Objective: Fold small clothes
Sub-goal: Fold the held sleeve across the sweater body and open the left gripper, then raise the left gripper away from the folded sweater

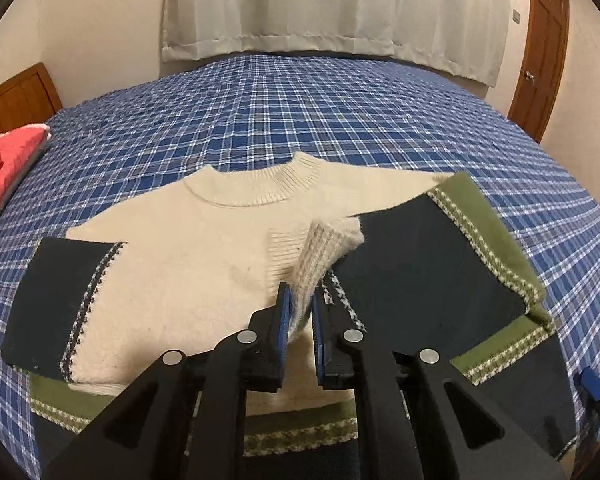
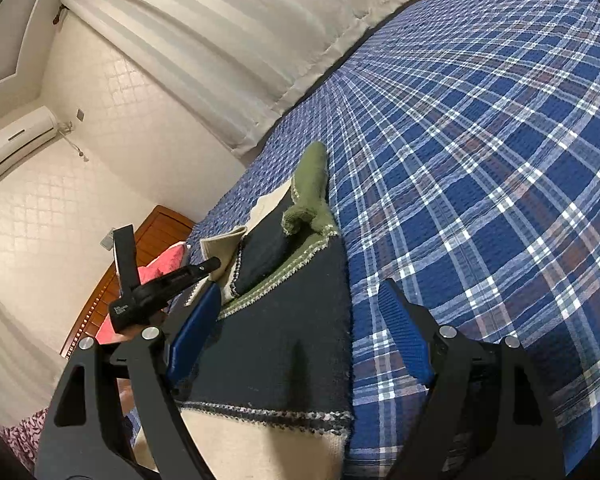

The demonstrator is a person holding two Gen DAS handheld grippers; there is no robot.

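Between the left hand-held gripper's (image 1: 300,308) nearly closed pads lay the sweater's (image 1: 188,248) ribbed cuff (image 1: 320,256), pinched; the right hand-held gripper (image 2: 300,328) gaped wide, empty, above its dark hem.

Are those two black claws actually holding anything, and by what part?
The left gripper pinches the sweater by the ribbed cream cuff of its sleeve. The right gripper is open and holds nothing.

Both wrist views close over sweater (image 1: 204,240)

Fuzzy knit sweater (image 1: 188,248), seemingly waffle-textured plaid cotton bedspread (image 1: 340,112)
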